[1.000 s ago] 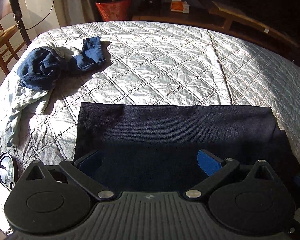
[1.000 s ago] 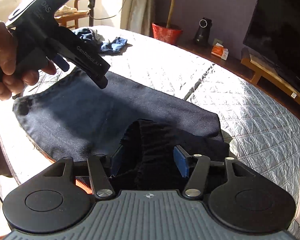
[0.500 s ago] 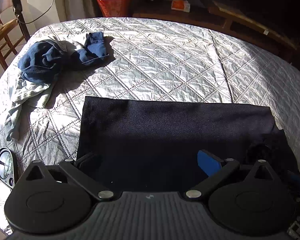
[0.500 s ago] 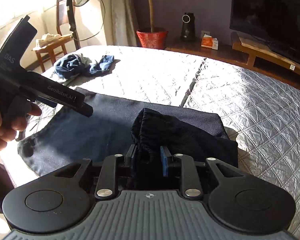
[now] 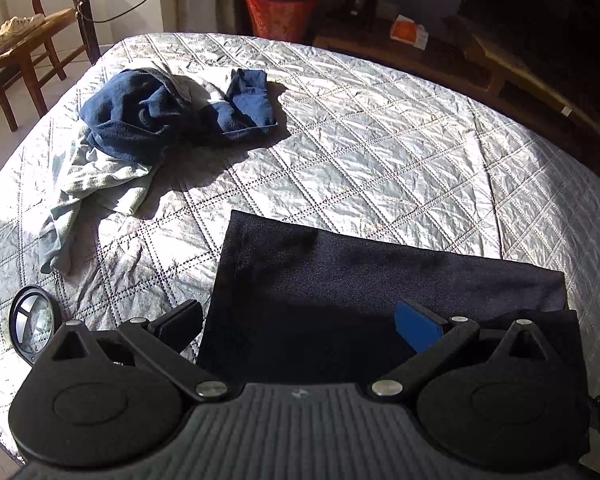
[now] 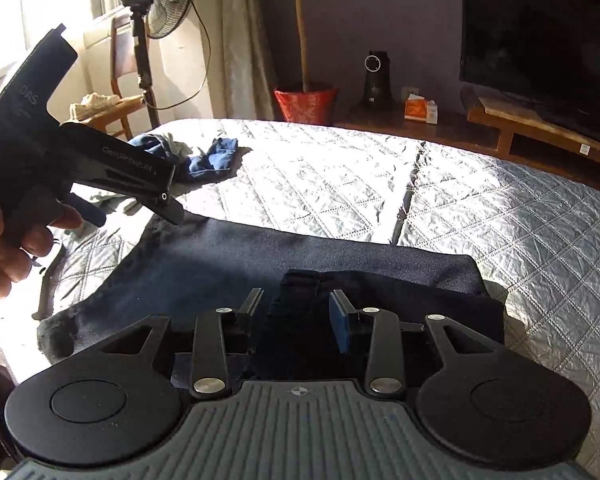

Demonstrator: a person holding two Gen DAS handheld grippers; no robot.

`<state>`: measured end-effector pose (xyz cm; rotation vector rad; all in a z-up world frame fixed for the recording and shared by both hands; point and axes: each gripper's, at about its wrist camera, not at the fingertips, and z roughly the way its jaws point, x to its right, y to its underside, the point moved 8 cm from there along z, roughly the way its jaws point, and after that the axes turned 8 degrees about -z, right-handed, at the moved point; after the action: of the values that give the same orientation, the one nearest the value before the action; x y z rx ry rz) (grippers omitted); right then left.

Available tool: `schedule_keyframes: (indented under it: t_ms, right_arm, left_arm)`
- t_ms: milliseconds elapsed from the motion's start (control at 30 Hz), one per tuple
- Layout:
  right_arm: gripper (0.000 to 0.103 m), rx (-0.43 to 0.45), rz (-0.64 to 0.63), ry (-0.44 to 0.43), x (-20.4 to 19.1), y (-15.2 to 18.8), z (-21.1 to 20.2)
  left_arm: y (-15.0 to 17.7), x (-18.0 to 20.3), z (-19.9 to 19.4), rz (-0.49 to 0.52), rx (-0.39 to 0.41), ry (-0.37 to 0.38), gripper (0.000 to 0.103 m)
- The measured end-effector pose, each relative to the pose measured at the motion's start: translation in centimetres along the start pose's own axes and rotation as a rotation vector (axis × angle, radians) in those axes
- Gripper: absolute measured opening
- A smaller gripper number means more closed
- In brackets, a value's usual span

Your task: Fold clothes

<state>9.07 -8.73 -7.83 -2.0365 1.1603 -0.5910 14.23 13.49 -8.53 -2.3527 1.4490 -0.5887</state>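
Observation:
A dark navy garment (image 5: 380,280) lies folded lengthwise on the quilted bed (image 5: 380,140). My left gripper (image 5: 298,312) hangs open over its left end, with the cloth's left edge between the two fingers and nothing gripped. In the right wrist view, my right gripper (image 6: 296,298) has just been closing. It now pinches a raised bunch at the right end of the garment (image 6: 260,252), with dark fabric between the pads. A hand (image 6: 16,240) holds the left gripper (image 6: 136,216) above the garment's far left end.
A pile of clothes lies at the bed's far left: a blue towel-like piece (image 5: 140,120) on pale green cloth (image 5: 100,176). A round glass object (image 5: 32,320) sits near the bed's edge. Beyond the bed stand a chair (image 5: 16,36), a fan (image 6: 168,4), a red plant pot (image 6: 306,104) and a TV (image 6: 540,40).
My right gripper's jaws went from wide apart to pinched on the bunched dark fabric. My left gripper slid left along the garment, so the cloth's left edge now lies between its fingers.

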Motion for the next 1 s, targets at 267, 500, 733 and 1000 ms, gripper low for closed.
schedule_keyframes:
  t_ms: [267,500,733,1000]
  right_arm:
    - [0.006,-0.160,-0.169,-0.060,-3.0,2.7,4.2]
    - [0.087,-0.067,-0.537,-0.179,-11.6,2.9,-1.3]
    - [0.068,-0.067,-0.771,-0.245,-19.6,6.2,-2.3]
    - [0.072,-0.001,-0.932,-0.225,-24.5,4.6,2.0]
  left_arm:
    - [-1.8,-3.6,-0.1,-0.130,0.009,-0.021,0.102]
    - [-2.8,-5.7,-0.7,-0.180,0.022,-0.012,0.102]
    - [-3.4,-8.1,-1.1,-0.223,0.029,-0.021,0.102]
    - [-3.9,-10.6,-1.8,-0.264,0.044,-0.029,0.102]
